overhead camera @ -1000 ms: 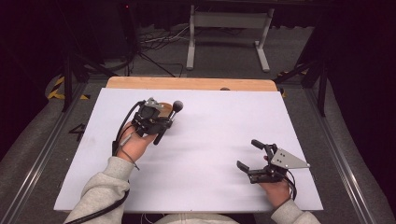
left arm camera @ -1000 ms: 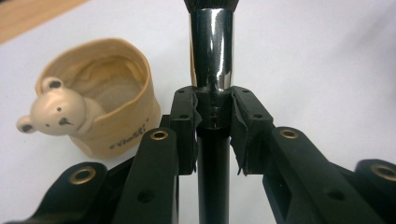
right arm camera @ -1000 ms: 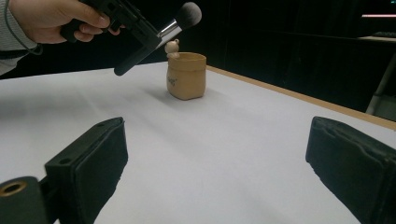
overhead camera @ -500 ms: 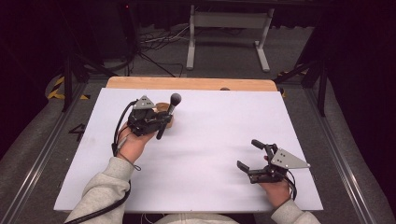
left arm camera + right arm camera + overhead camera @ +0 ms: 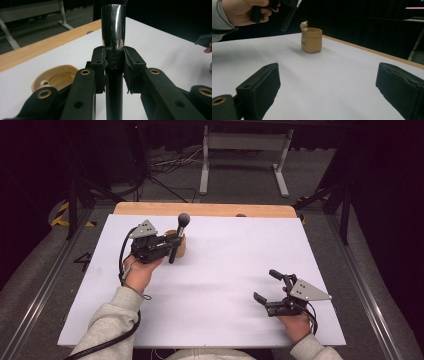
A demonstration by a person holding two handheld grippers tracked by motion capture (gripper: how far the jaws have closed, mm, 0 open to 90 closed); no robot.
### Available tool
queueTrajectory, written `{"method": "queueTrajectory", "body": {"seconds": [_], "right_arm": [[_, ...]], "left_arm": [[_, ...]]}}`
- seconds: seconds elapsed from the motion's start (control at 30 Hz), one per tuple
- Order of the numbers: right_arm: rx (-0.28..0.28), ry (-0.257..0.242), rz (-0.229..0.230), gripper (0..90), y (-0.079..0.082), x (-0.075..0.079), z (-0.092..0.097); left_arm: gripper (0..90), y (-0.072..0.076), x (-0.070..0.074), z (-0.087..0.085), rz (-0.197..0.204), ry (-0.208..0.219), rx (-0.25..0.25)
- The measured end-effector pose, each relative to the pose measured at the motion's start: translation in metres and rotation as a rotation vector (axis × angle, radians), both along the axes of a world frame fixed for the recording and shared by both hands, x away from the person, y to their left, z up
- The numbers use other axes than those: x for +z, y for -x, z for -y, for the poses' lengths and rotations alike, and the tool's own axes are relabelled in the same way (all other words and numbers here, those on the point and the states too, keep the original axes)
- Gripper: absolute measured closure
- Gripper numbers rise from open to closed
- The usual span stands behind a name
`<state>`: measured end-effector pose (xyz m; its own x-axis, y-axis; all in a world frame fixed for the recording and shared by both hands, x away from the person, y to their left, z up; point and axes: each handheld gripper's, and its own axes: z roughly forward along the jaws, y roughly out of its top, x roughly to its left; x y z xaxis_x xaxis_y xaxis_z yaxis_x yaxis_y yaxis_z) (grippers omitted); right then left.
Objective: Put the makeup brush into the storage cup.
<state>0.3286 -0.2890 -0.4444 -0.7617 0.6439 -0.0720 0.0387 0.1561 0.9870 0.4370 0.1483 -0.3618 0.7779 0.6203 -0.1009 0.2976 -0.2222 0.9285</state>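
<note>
Makeup brush [image 5: 177,240], black handle with chrome ferrule and dark bristles: clamped in left tongs [image 5: 170,243], long axis near upright, bristles up, handle tip just beside tan ceramic pot [image 5: 181,246]. Right tongs [image 5: 267,289] agape, empty, well apart from pot on white surface [image 5: 220,285].

One makeup brush [image 5: 176,240], one tan cup [image 5: 311,40], one white table [image 5: 225,270], and two hand-held grippers: left [image 5: 167,245], right [image 5: 267,285].
</note>
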Motion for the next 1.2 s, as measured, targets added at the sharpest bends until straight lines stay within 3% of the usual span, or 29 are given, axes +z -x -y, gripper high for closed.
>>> {"method": "queueTrajectory", "body": {"seconds": [0.63, 0.77, 1.2], "right_arm": [[-0.003, -0.002, -0.002, 5.8, 0.0, 0.0, 0.001], [-0.003, -0.002, -0.003, 5.8, 0.0, 0.0, 0.001], [-0.006, -0.014, 0.003, 5.8, 0.002, 0.001, 0.005]], "left_arm": [[72.9, -0.003, 0.006, 0.001, 0.083, 0.066, -0.002], [72.9, -0.006, 0.009, 0.003, 0.115, 0.058, -0.012], [72.9, -0.018, 0.012, 0.005, 0.142, 0.073, 0.05]]}}
